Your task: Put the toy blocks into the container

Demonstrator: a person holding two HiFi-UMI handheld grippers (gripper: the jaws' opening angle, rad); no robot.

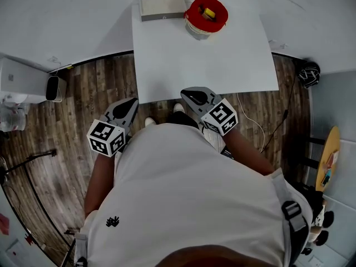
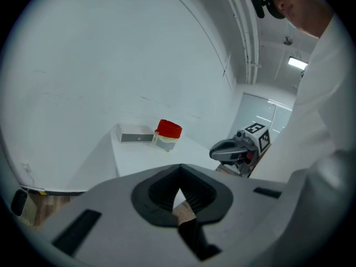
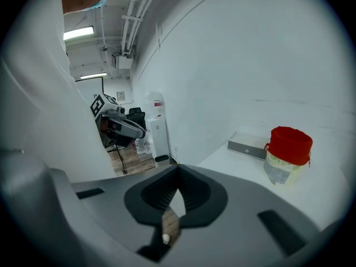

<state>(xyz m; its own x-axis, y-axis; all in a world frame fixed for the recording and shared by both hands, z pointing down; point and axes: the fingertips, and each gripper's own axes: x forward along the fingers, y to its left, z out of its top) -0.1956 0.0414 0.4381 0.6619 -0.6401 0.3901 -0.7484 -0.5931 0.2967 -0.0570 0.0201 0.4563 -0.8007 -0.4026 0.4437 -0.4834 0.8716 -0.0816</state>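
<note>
The container (image 1: 206,14), red round the top and pale below, stands at the far edge of the white surface (image 1: 206,65), just beside the right end of a flat grey box (image 1: 162,6). From the head view a yellow block (image 1: 208,12) shows inside its open mouth.

The left gripper (image 2: 179,172) has its fingers (image 2: 151,196) pressed together at the tips. Only the small diamond-shaped hollow of the dark pads is left behind the tips, and through it a bit of wooden floor (image 1: 83,93) shows. Nothing is held. In its own view the container sits ahead and slightly left of the closed tips, well apart from them, with the whole depth of the surface between.

The right gripper (image 3: 178,174) is closed in the same way, tip against tip, with nothing between the pads. In its view the container stands off to the right and further back, far from the tips, and the box lies just left of it.

In the head view the person (image 1: 183,199) holds both grippers low at the near side of the surface. The left one is over the floor by the near left corner, and the right one has its nose at the near edge. Both point toward the far edge where the container stands.
</note>
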